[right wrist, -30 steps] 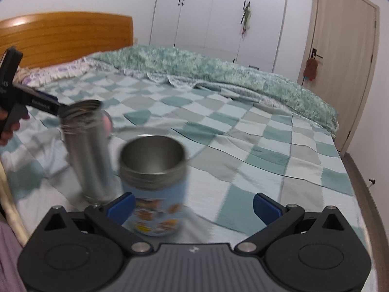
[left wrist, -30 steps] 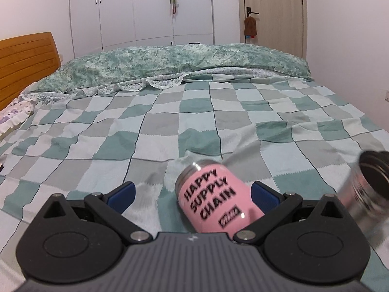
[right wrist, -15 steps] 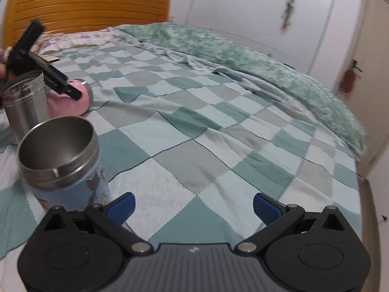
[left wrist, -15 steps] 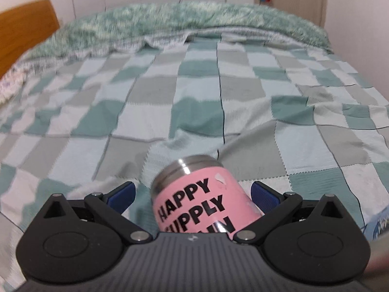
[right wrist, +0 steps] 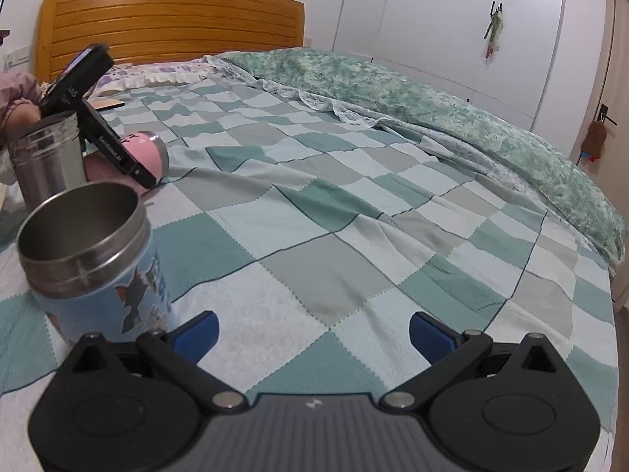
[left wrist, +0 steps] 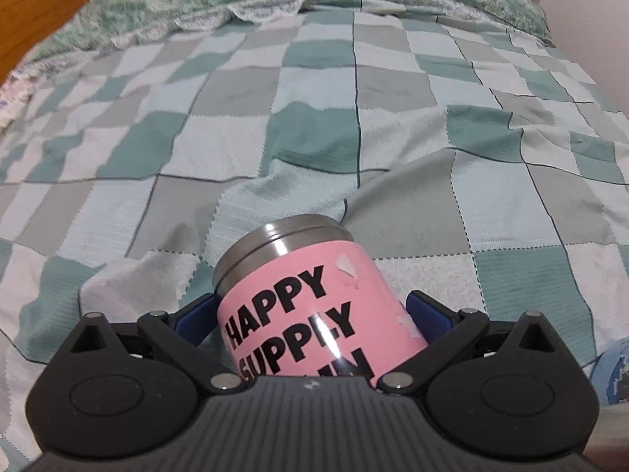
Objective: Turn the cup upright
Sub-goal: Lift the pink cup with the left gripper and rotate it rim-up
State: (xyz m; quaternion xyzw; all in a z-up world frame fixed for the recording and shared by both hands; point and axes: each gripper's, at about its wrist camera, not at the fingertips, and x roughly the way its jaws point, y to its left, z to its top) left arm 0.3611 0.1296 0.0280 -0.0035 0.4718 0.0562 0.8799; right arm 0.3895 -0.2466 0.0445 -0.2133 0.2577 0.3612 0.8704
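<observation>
A pink steel cup point(left wrist: 314, 306) printed "HAPPY SUPPLY" lies on its side on the checked bedspread, steel rim pointing away. My left gripper point(left wrist: 310, 318) has its blue pads against both sides of the cup, shut on it. In the right wrist view the same pink cup point(right wrist: 143, 153) lies at far left with the left gripper point(right wrist: 114, 149) around it. My right gripper point(right wrist: 312, 332) is open and empty. A blue cartoon cup point(right wrist: 98, 259) stands upright just left of its left finger.
A plain steel cup point(right wrist: 47, 157) stands upright beside the pink one. The checked bedspread point(right wrist: 354, 236) covers the bed, with a green quilt point(right wrist: 432, 106) along the far side and a wooden headboard point(right wrist: 173, 23) behind. The blue cup's edge point(left wrist: 613, 369) shows at the left view's right.
My left gripper has moved forward around the pink cup and closed on it. My right gripper has drawn back from the blue cup, which now stands free at its left.
</observation>
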